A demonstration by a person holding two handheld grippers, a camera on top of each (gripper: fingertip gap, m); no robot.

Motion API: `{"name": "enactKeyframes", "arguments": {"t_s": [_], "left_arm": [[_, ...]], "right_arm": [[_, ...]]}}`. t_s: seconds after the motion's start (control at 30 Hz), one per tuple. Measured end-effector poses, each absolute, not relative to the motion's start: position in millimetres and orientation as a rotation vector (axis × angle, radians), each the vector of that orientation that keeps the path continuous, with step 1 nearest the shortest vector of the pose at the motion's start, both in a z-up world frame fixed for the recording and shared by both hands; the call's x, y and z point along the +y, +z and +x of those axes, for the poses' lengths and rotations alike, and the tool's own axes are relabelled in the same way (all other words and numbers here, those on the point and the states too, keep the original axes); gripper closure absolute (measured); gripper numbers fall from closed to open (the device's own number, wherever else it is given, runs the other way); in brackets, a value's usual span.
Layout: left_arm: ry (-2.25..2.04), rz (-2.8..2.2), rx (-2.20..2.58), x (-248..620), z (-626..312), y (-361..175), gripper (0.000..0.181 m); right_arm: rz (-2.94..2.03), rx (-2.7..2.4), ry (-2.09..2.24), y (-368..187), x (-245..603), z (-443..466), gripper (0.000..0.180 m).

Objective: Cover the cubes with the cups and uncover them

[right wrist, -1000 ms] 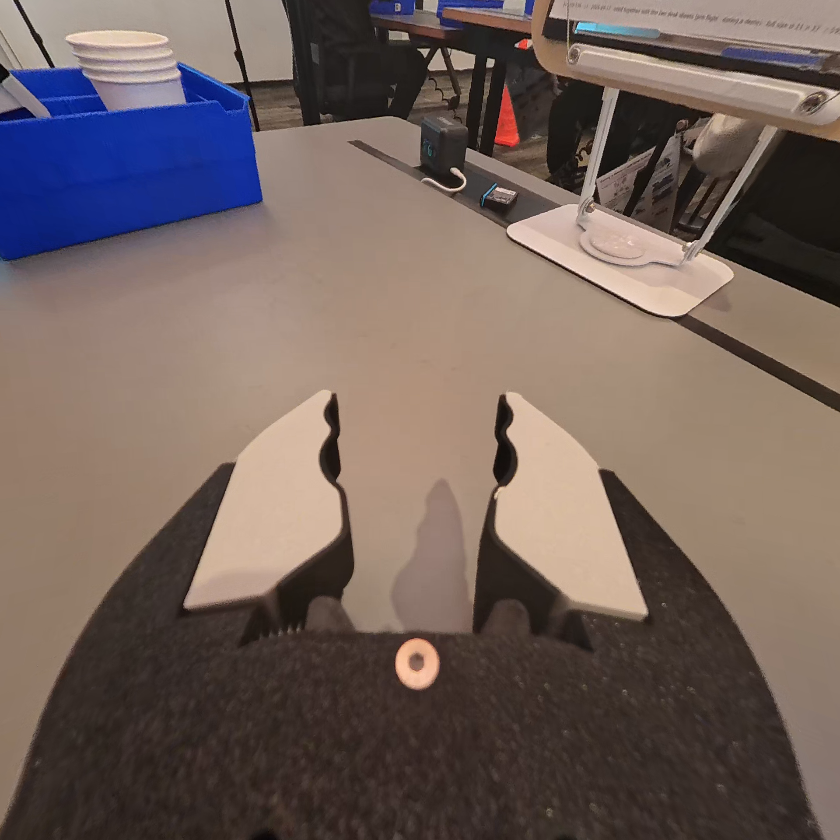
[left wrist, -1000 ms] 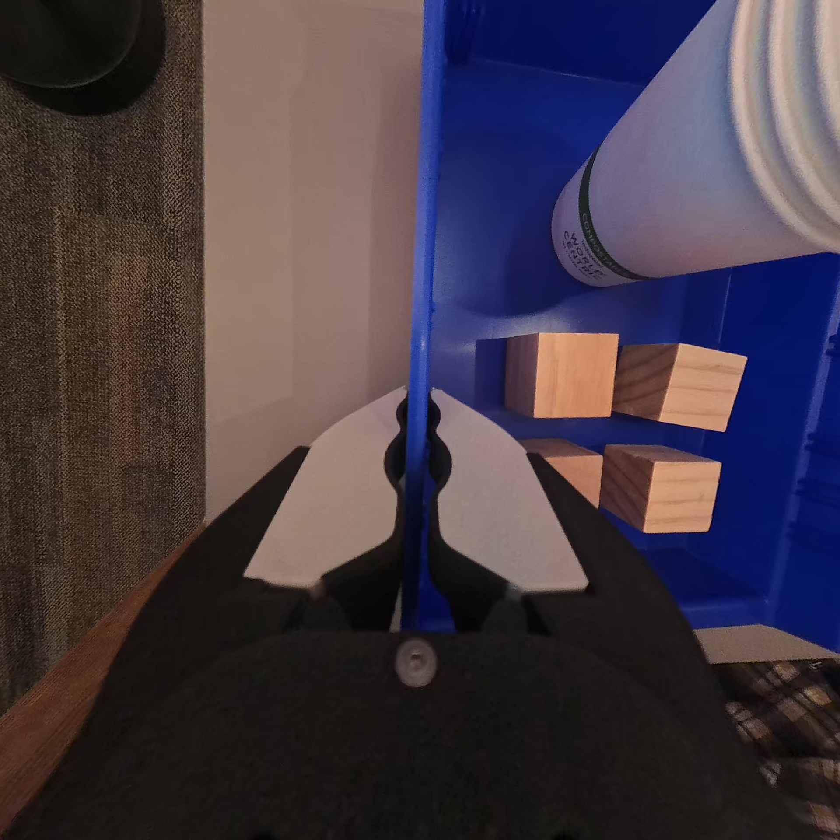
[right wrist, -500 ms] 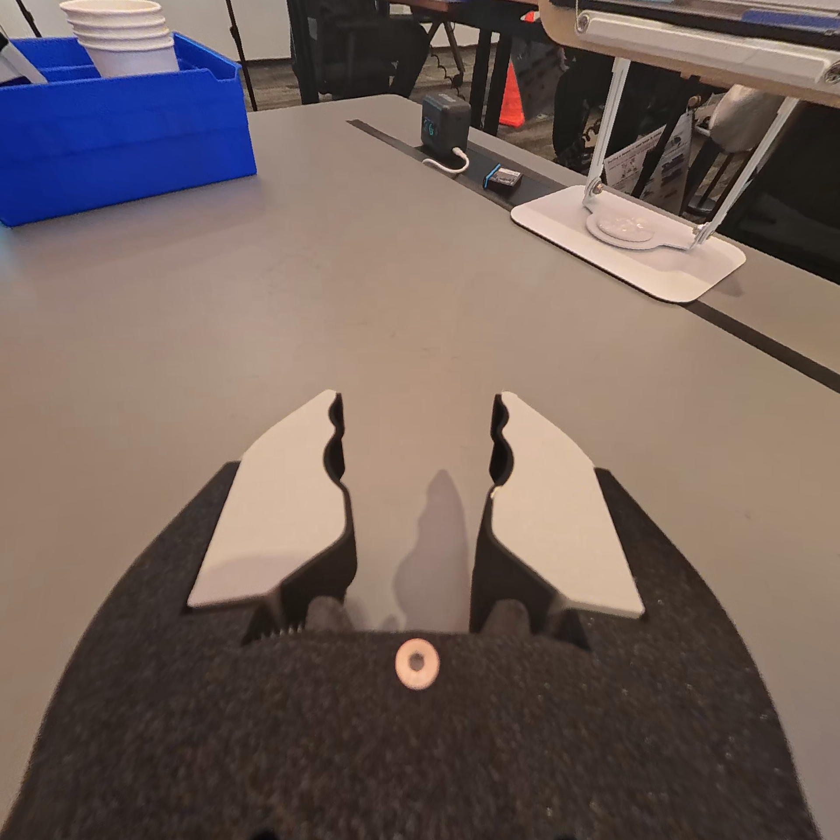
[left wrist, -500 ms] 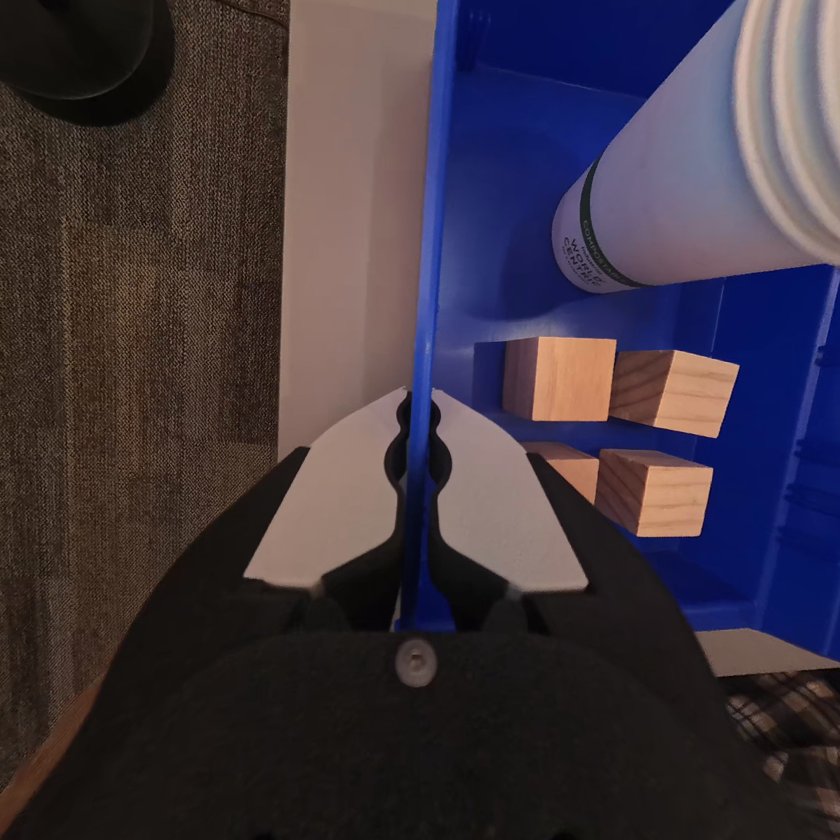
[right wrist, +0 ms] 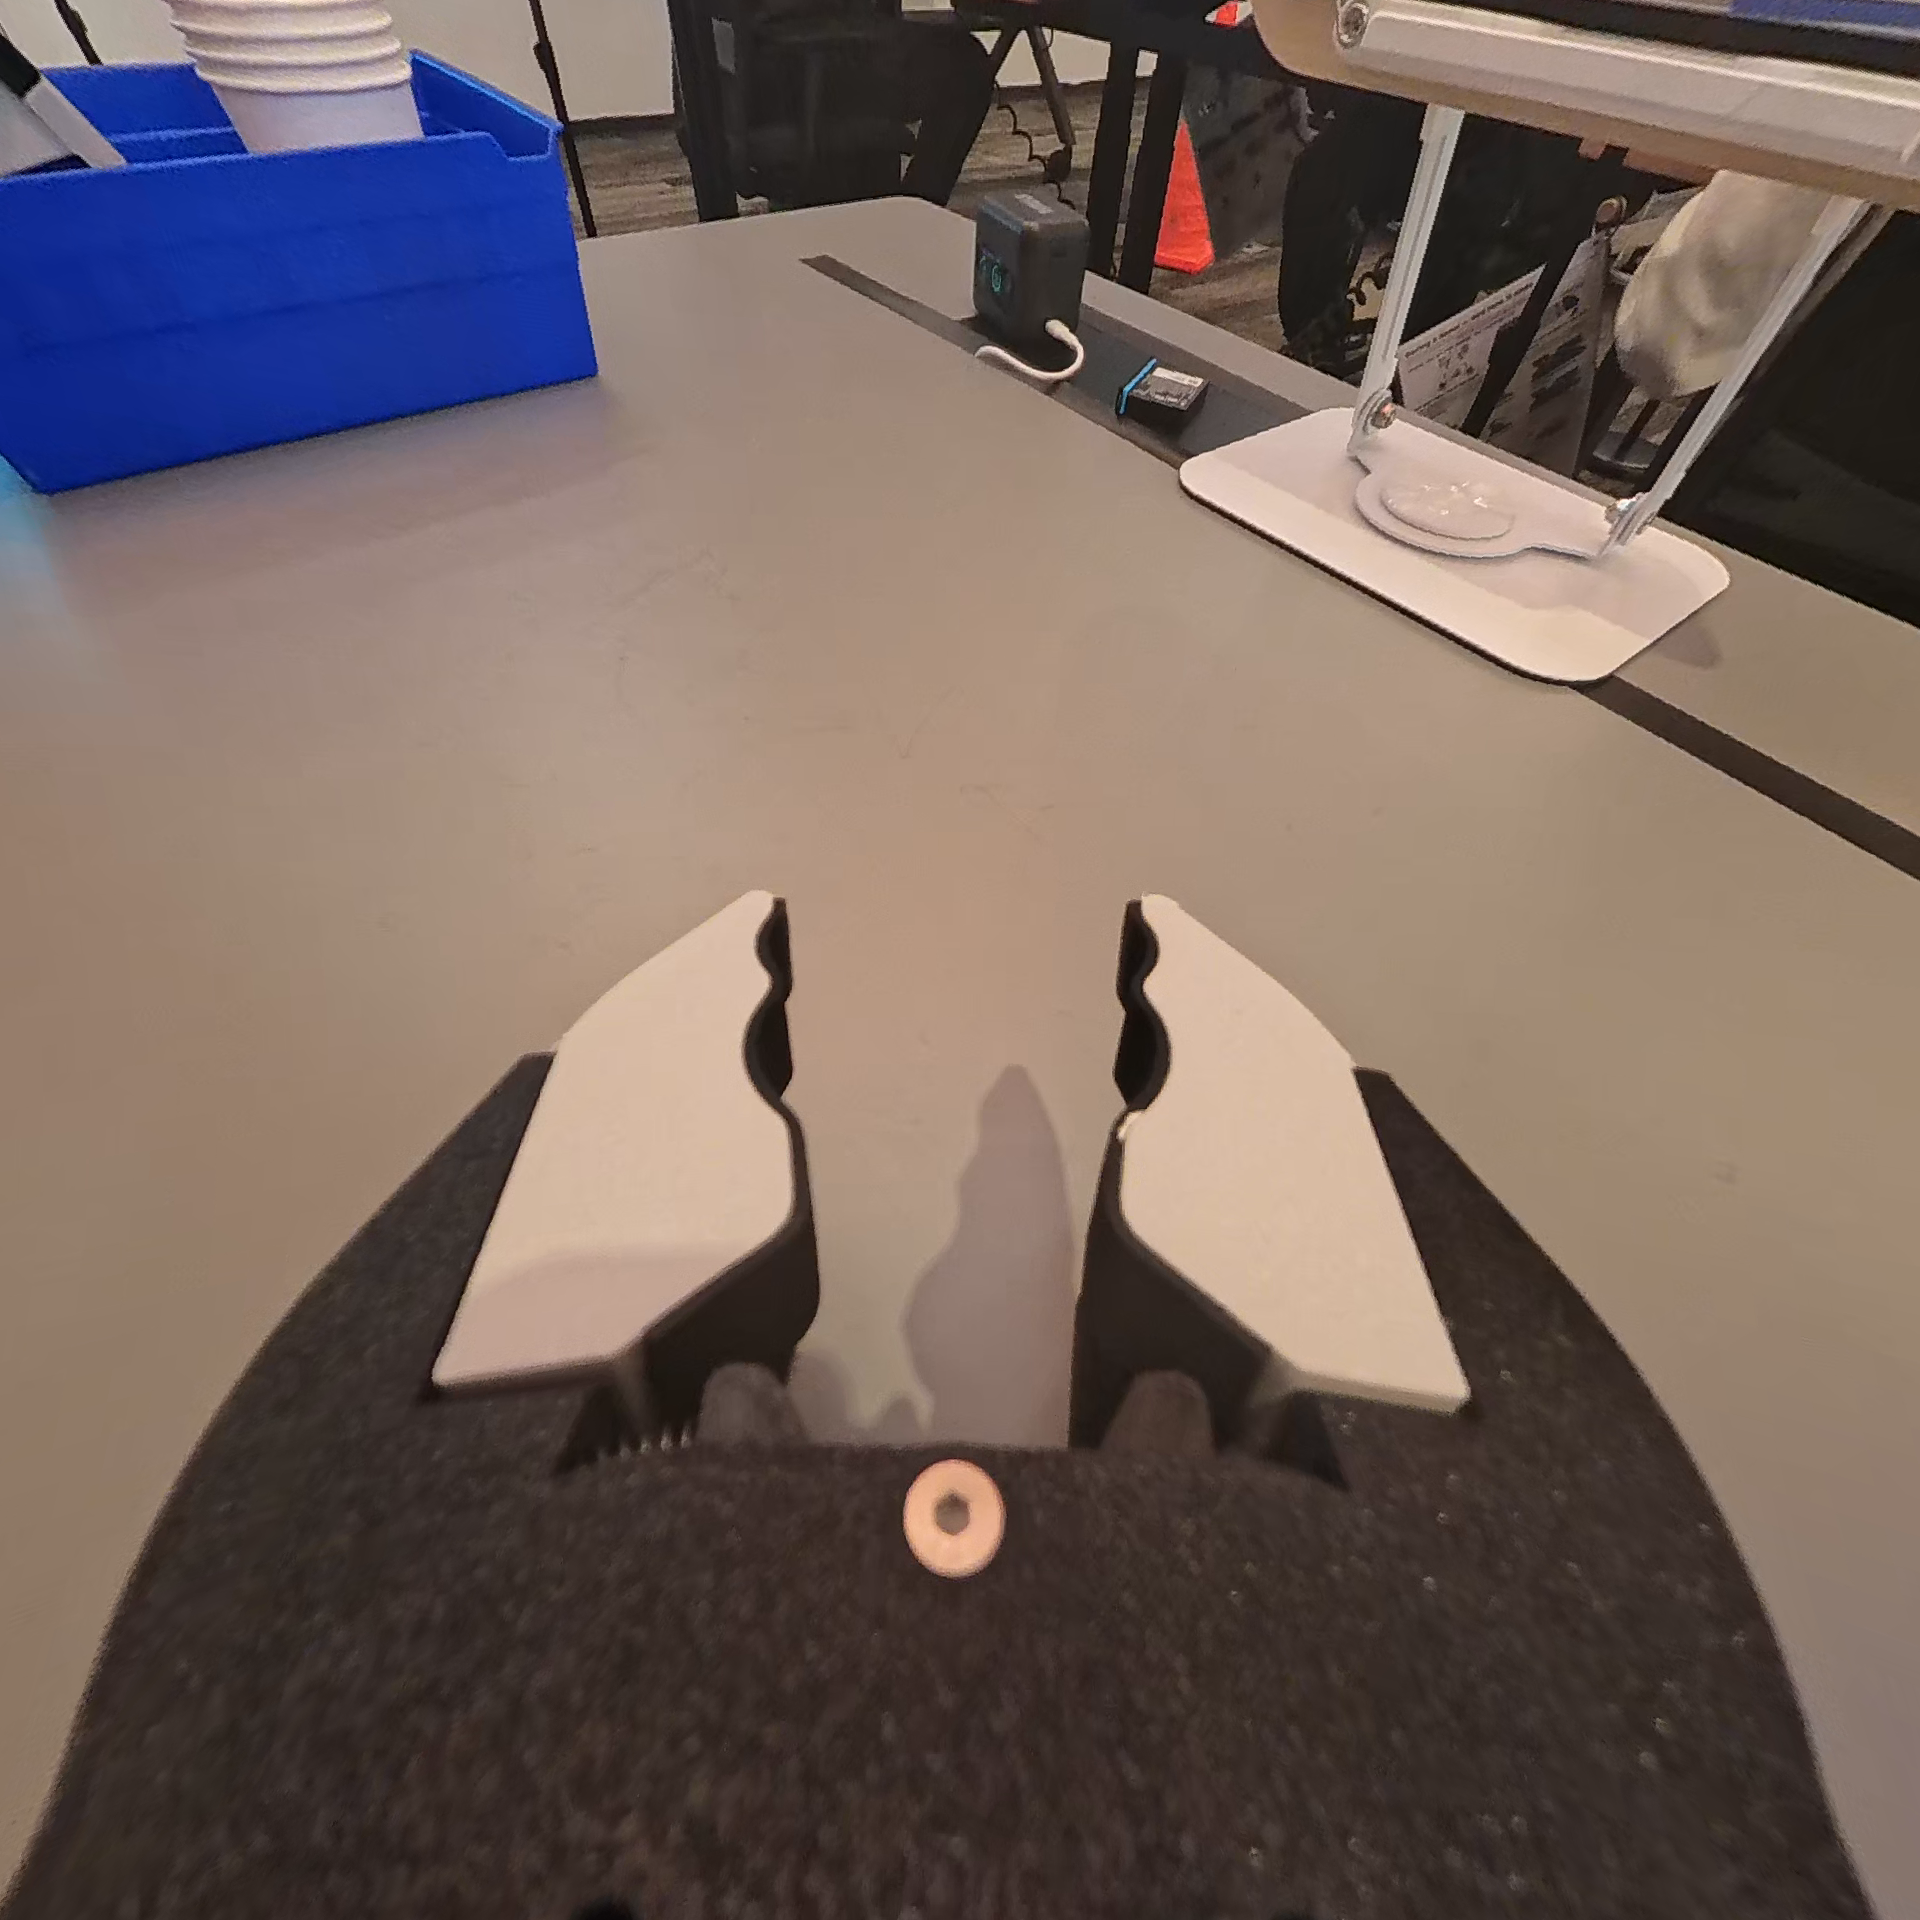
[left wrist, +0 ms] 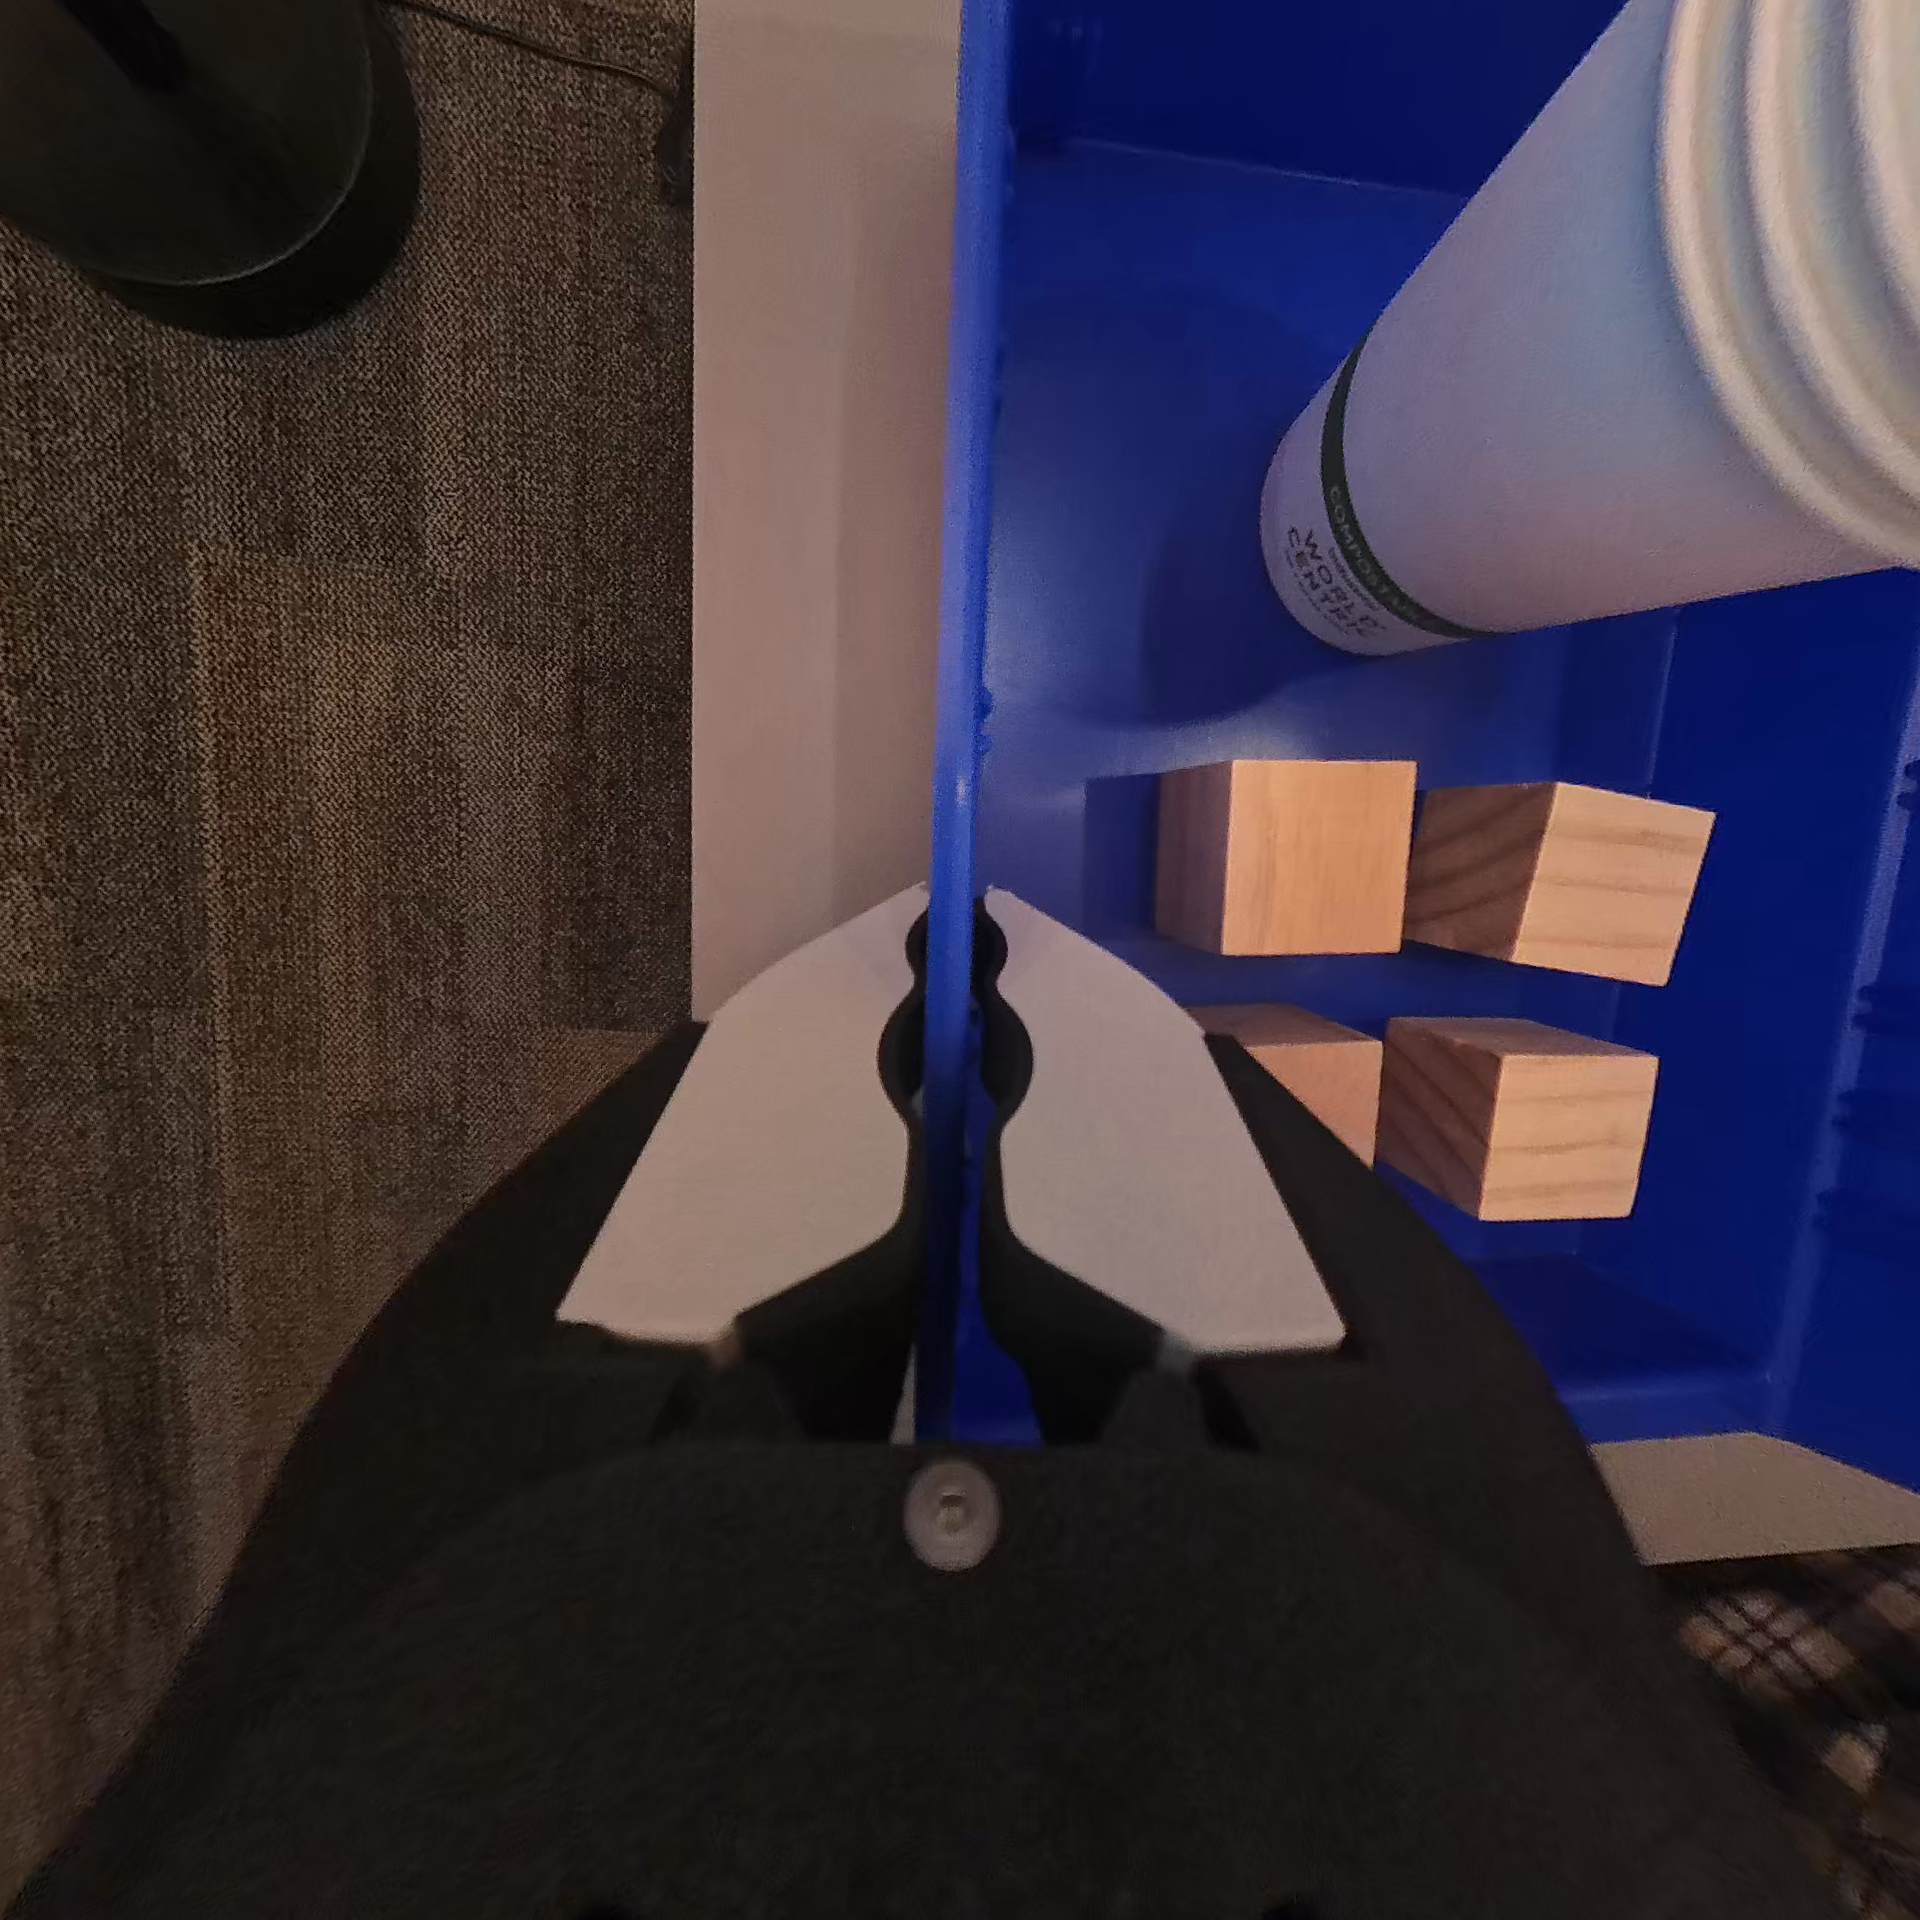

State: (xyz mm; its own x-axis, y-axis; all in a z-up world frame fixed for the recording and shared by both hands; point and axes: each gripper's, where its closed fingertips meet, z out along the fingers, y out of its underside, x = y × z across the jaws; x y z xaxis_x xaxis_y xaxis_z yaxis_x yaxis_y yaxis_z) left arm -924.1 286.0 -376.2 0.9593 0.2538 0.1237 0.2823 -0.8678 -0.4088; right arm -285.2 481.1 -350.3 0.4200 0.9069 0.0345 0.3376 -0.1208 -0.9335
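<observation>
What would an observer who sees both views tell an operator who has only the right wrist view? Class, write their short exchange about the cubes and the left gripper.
Operator: I see the blue bin with the stack of cups in it, but no cubes. Where are they?
Observer: Four wooden cubes lie on the bin's floor in two rows of two. None is covered by a cup.
Operator: What is the left gripper doing?
Observer: It is shut on the bin's side wall, with one finger inside the bin and one outside.
</observation>
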Motion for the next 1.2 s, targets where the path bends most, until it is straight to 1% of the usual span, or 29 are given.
{"name": "enactKeyframes", "arguments": {"t_s": [0.37, 0.53, 0.63, 0.73, 0.83, 0.93, 1.0, 1.07, 1.2], "left_arm": [[-0.111, -2.673, -0.372, 288.9, -927.8, -376.7, 0.177], [-0.004, -2.652, -0.302, 289.4, -930.3, -373.2, 0.178], [0.102, -2.585, -0.276, 290.0, -937.3, -357.4, 0.167], [0.150, -2.452, -0.262, 292.0, -939.0, -322.0, 0.158], [0.120, -2.348, -0.206, 291.5, -921.6, -285.6, 0.142], [0.140, -2.339, -0.164, 283.4, -897.6, -266.4, 0.131], [0.184, -2.367, -0.180, 274.3, -882.6, -264.8, 0.125], [0.198, -2.397, -0.258, 264.9, -866.9, -272.0, 0.122], [0.179, -2.418, -0.362, 259.8, -838.7, -297.9, 0.122]], "right_arm": [[-1.693, -1.101, 0.723, -354.3, 482.5, -284.9, 0.120], [-1.683, -1.110, 0.739, -352.9, 479.7, -287.0, 0.118], [-1.668, -1.106, 0.751, -348.8, 477.8, -287.5, 0.116], [-1.650, -1.101, 0.755, -344.4, 477.1, -286.8, 0.115], [-1.643, -1.091, 0.765, -340.9, 476.8, -285.9, 0.115], [-1.633, -1.088, 0.768, -337.8, 475.5, -286.0, 0.115], [-1.625, -1.089, 0.767, -335.8, 474.1, -286.3, 0.115], [-1.615, -1.092, 0.769, -333.4, 472.1, -287.3, 0.115], [-1.594, -1.102, 0.769, -329.9, 467.9, -289.7, 0.115]]}}
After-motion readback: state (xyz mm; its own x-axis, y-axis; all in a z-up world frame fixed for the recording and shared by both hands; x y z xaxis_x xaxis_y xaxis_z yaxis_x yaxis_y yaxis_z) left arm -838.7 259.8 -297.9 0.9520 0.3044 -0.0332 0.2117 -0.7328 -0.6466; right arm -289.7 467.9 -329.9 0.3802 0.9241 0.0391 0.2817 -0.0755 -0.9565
